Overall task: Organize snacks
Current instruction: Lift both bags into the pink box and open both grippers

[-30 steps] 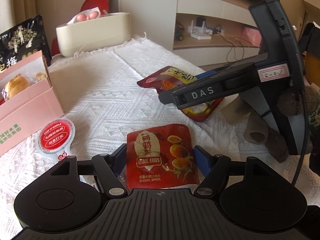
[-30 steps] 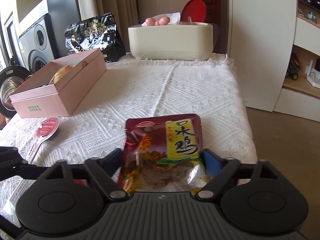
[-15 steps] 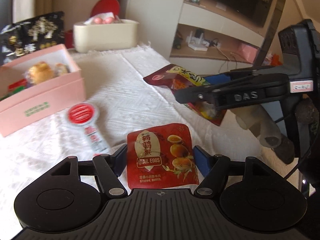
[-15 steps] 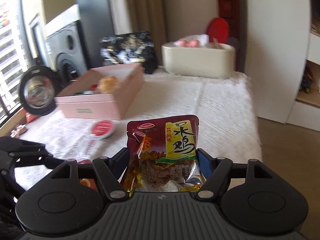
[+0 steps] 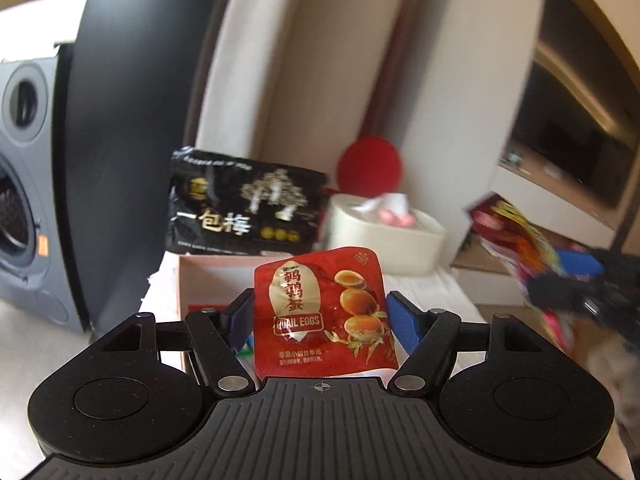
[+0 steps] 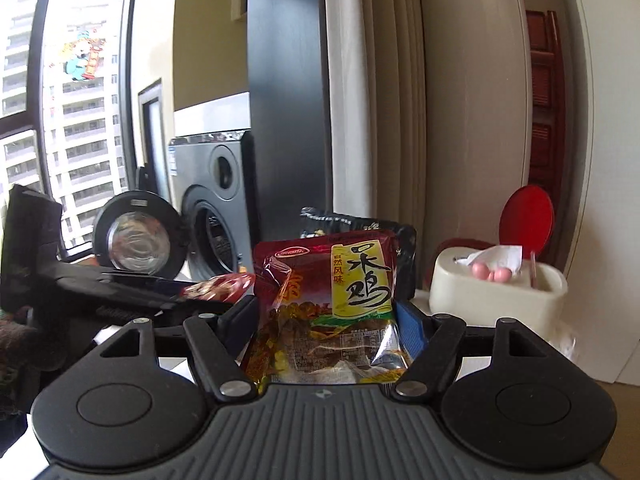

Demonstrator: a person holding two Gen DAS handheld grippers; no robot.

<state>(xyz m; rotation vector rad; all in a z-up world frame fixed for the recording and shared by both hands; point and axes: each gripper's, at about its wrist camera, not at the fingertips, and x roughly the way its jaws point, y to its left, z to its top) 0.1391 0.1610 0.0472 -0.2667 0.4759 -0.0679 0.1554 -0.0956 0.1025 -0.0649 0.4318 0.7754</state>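
Note:
My left gripper [image 5: 320, 312] is shut on a red quail egg packet [image 5: 324, 312] and holds it upright above the near end of the pink snack box [image 5: 208, 276]. My right gripper [image 6: 326, 320] is shut on a dark red chicken snack packet [image 6: 332, 312], lifted well above the table. In the left wrist view the right gripper [image 5: 576, 280] and its packet [image 5: 516, 232] show blurred at the right. In the right wrist view the left gripper [image 6: 188, 296] shows at the left with the quail egg packet [image 6: 218, 286].
A black plum snack bag [image 5: 244, 212] stands behind the pink box. A cream tissue box [image 5: 384, 236] with a red lid [image 5: 368, 168] stands at the back right. A grey washing machine [image 6: 216, 208] with open door stands beyond the table's left side.
Both grippers rose and swung left with their packets. The left one now hangs over the pink box; the table top and the round red-lidded snack have dropped out of view.

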